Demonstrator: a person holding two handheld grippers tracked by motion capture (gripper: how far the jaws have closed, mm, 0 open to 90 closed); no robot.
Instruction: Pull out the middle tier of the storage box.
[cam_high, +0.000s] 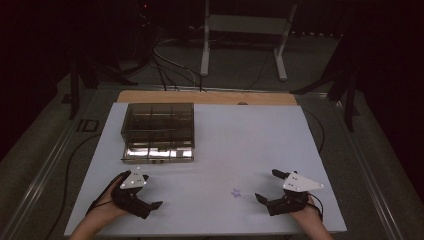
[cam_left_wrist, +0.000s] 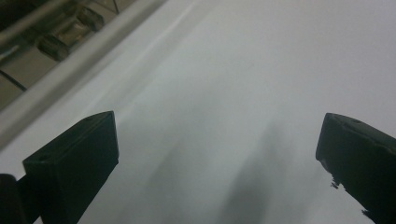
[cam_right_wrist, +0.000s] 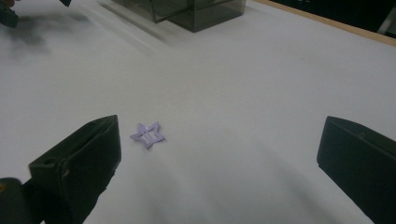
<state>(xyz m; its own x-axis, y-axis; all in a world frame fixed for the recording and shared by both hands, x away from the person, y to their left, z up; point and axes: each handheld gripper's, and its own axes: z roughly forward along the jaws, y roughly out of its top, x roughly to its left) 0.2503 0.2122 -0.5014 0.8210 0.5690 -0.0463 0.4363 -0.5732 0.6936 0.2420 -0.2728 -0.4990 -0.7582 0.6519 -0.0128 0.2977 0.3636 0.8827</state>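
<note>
From above, the star-shaped clip (cam_high: 236, 192) is a faint lilac speck on the white surface (cam_high: 240, 140) — the right gripper view shows it flat, pale purple, with a cut-out centre, just beside the near jaw. The right gripper (cam_high: 269, 186) and left gripper (cam_high: 148, 191) both have jaws spread wide, empty. The smoky compartment box (cam_high: 158, 131) sits well apart — beyond the left gripper.

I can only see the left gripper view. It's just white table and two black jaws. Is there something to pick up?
Observer: Yes, a small purple star-shaped clip lies flat on the white table.
Operator: Who's closest to it?
Observer: The right gripper; its jaws stand open, the star just ahead by one jaw.
Operator: What's that shiny thing at my corner?
Observer: A smoky clear compartment box, standing beyond the left gripper.
</note>
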